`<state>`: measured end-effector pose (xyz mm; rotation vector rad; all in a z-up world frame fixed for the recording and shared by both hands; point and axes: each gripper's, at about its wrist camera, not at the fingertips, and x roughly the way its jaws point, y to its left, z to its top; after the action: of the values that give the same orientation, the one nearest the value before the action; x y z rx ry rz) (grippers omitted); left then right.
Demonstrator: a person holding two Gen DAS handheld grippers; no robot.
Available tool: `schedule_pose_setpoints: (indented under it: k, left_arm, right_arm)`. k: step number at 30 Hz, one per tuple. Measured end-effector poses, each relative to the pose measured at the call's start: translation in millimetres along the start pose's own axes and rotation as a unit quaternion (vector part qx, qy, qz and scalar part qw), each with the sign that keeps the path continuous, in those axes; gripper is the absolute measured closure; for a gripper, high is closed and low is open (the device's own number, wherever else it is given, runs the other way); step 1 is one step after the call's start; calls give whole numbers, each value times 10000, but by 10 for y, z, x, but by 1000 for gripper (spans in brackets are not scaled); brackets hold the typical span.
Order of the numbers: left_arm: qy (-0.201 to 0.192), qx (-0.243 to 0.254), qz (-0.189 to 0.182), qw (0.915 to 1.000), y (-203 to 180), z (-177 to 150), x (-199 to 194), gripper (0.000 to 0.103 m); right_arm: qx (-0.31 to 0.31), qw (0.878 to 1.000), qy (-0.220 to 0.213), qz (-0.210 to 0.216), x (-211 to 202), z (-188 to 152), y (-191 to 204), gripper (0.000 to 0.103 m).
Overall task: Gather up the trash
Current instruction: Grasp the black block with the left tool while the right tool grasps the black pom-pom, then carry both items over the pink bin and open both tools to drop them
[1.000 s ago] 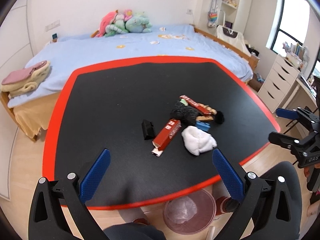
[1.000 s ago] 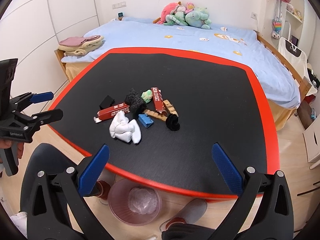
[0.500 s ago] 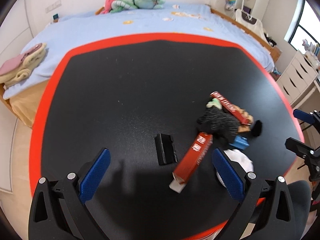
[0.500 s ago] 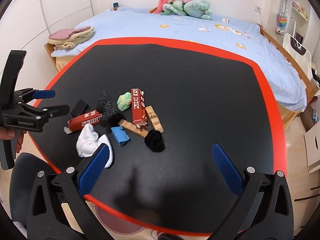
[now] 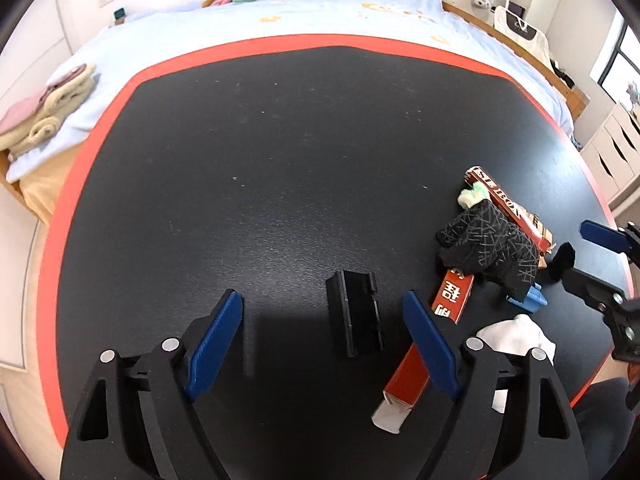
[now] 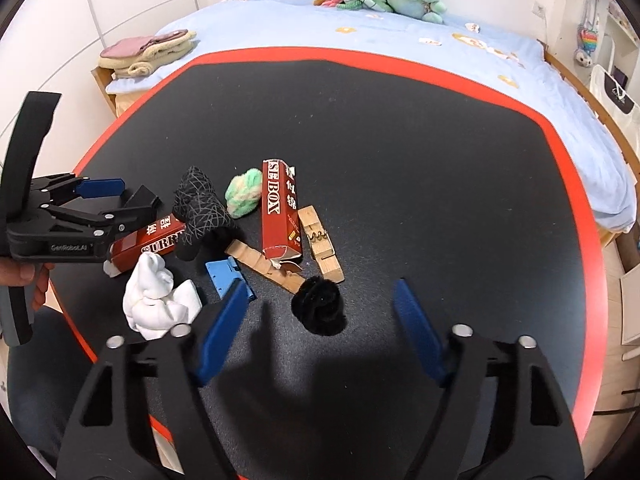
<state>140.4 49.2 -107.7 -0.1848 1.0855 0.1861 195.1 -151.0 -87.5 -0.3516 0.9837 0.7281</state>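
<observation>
Left gripper point(image 5: 322, 320) hovers low over the black table point(image 5: 240, 160), jaws spread wide, the small black clip point(image 5: 354, 314) lying flat between its blue fingers, whether touching them I can't tell. Right gripper point(image 6: 318, 310) is spread too, jaws empty, the black fuzzy ball point(image 6: 319, 305) just ahead between them. Beyond sit the trash pile: crumpled white tissue point(image 6: 158, 300), blue scrap point(image 6: 229, 278), two red cartons point(image 6: 280, 212), wooden clothespins point(image 6: 320, 242), a green puff point(image 6: 243, 191). The bed point(image 6: 400, 40) lies behind.

Open left claw point(image 5: 322, 336) above black clip point(image 5: 354, 312)
</observation>
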Motion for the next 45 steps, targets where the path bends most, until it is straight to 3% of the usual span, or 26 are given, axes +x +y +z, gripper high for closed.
schedule_pose_setpoints:
  k: [4, 8, 14, 23, 33, 45]
  left_arm:
    - [-61, 108, 137, 9998, -24, -22, -26, 42]
    - [-105, 207, 151, 9996, -16, -25, -54, 78]
    - [-151, 267, 39, 9995, 31, -39, -84, 78]
    - [-487, 520, -254, 9971, -32, -230, -593, 78]
    - [-620, 1035, -926, 9884, -359, -825, -1162, 78]
    - [-275, 1366, -1378, 9806, -690, -1444, -1266, 78]
  right_arm:
    - [-50, 9999, 97, -16, 72, -5, 27, 63]
    - [-60, 9999, 145, 22, 115, -39, 45, 80]
    - [-3, 9999, 99, 89, 61, -59, 62, 83]
    - [8, 9995, -244, 188, -492, -245, 205, 83]
    - [-179, 9973, -344, 629, -1080, -751, 565, 83]
    - [-316, 9944, -61, 1006, -1263, -1340, 882, 83]
